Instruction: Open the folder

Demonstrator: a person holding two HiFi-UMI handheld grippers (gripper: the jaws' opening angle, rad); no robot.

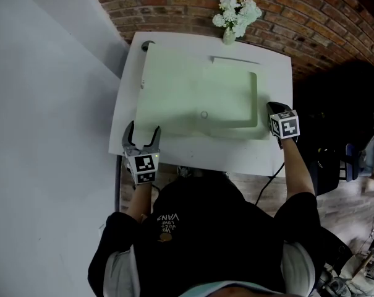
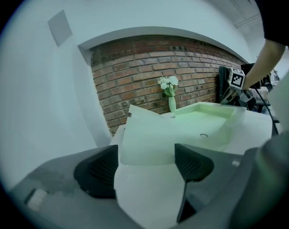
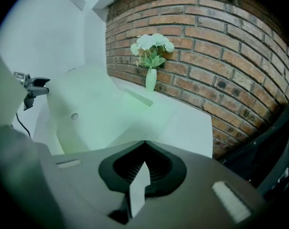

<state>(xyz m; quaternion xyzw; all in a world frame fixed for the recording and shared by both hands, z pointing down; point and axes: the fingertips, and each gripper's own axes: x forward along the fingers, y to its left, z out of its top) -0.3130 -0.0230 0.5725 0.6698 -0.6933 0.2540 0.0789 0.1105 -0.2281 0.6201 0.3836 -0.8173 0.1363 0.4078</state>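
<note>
So the pale green see-through plastic folder (image 1: 199, 91) is lying flat in the middle of the white bench (image 1: 274, 73), closed as far as I can see. Its little round snap button (image 1: 204, 114) sits near the front edge.

The right tool (image 1: 272, 109) is parked right at the folder's right-hand edge, pointing down at the bench. Its jaws are pinched together with the tips touching. There's a thin white sliver (image 3: 139, 190) showing in the gap behind the tips, but I can't tell what it is, or whether it has any of the folder.

The left tool (image 1: 143, 127) is over the front-left corner of the bench, just beside the folder's near-left corner. Its jaws are spread wide with nothing between the dark ribbed pads (image 2: 99, 171), and the folder's corner only shows beyond them.

At the back edge there's a small pale vase of white flowers (image 1: 231, 20) against the red brick wall (image 1: 174, 5). A plain white wall panel (image 1: 44, 135) is off to the left.
</note>
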